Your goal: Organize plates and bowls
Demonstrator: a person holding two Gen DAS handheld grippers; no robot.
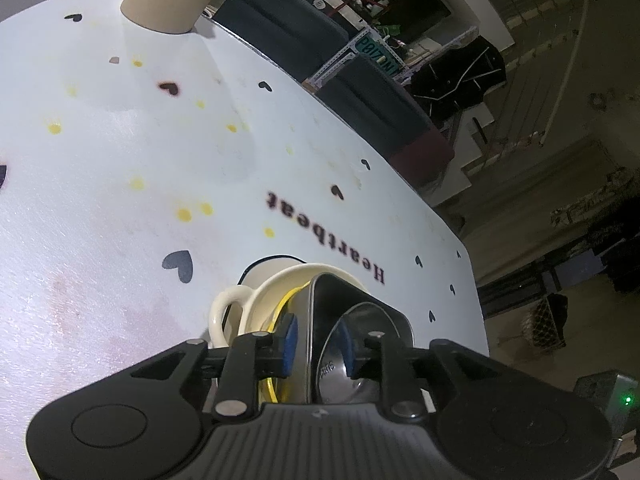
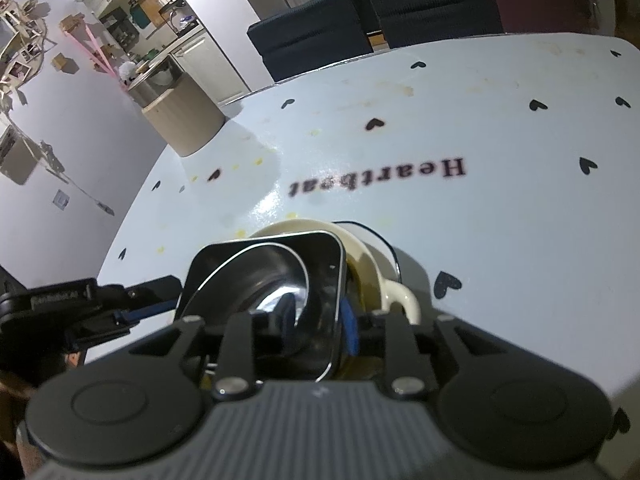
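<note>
You see white tablecloth [image 1: 120,208], black hearts, yellow stains, "Heartbeat" print [image 2: 378,178]; tan cylinder [image 2: 184,120] at far edge; dark chairs [image 2: 312,36] beyond.

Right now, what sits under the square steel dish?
The square steel dish rests inside a cream handled bowl, with a yellow-edged piece between them. The bowl's bottom is covered.

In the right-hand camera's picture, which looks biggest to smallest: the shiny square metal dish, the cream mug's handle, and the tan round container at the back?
1. Metal dish, biggest by far, though it sits right at the camera.
2. Tan container; it is farther away, so its true size is unsure.
3. Mug handle, smallest.
</note>
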